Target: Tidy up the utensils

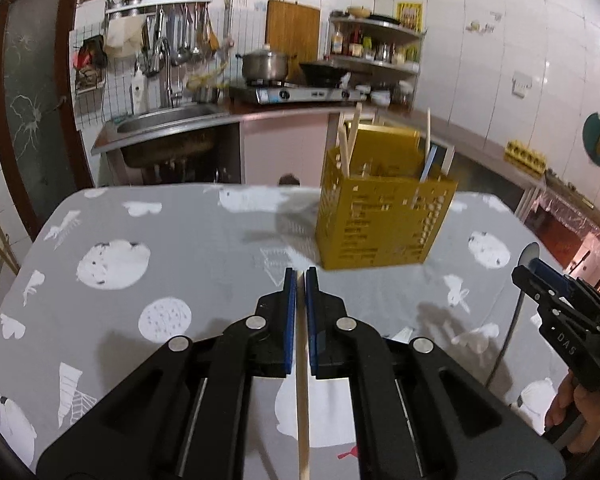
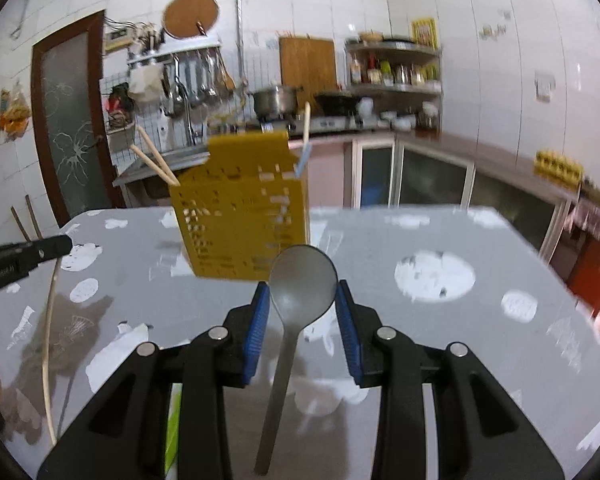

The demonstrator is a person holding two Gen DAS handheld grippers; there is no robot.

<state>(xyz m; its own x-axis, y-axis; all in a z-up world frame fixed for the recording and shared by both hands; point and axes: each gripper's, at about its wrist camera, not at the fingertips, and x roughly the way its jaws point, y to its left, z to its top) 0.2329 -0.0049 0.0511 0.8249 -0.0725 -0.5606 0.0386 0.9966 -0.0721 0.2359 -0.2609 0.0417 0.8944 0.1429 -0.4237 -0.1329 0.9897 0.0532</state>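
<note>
**Chopstick and spoon held above the table**

A wooden chopstick (image 1: 302, 380) is clamped between the blue pads of the left gripper (image 1: 300, 280), whose jaws are closed tight on it; the stick runs back under the gripper towards the camera. A grey metal spoon (image 2: 302, 280) is gripped by the right gripper (image 2: 302, 300), with the bowl caught between the two pads and the handle hanging down below. Both utensils are held clear of the table (image 1: 188, 248), which is covered by a grey patterned cloth. A yellow perforated holder (image 1: 384, 220) is seen standing on the table just beyond both grippers. Several chopsticks (image 1: 350, 140) are already stood in it, leaning at its corners.
</note>
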